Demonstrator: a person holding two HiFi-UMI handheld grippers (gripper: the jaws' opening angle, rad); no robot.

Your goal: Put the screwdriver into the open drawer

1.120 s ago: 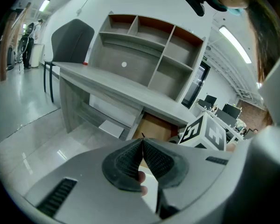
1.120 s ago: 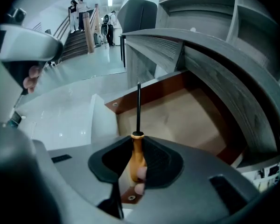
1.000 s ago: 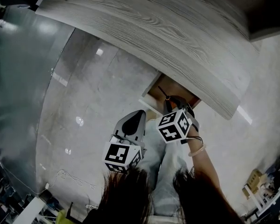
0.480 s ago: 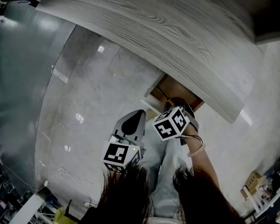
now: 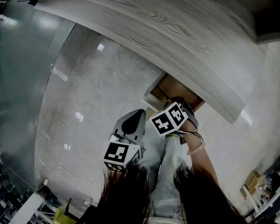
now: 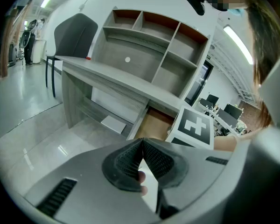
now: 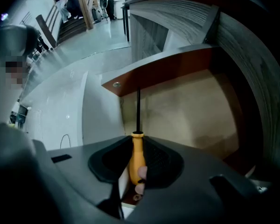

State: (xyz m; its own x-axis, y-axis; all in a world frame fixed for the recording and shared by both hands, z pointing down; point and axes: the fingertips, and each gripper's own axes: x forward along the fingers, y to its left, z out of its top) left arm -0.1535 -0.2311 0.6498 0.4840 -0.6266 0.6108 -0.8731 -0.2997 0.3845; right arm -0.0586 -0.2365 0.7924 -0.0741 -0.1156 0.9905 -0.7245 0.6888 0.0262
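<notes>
In the right gripper view my right gripper (image 7: 136,146) is shut on the orange handle of a screwdriver (image 7: 136,157), whose black shaft points up over the open drawer (image 7: 186,111) with its bare brown floor. Seen from the head view, the right gripper (image 5: 170,107) reaches over the front edge of that drawer (image 5: 173,88), which sticks out from under the grey desk (image 5: 149,27). My left gripper (image 6: 141,146) has its jaws closed together with nothing between them. It hangs back, lower left of the right one (image 5: 133,122).
The grey wood-grain desk top covers the upper part of the head view. Shiny grey floor (image 5: 84,106) spreads to the left. The left gripper view shows the desk's shelf hutch (image 6: 149,45) and a dark chair (image 6: 72,31) at the far left.
My right gripper with the screwdriver has shifted a little left and up toward the drawer's front. The left gripper has stayed where it was.
</notes>
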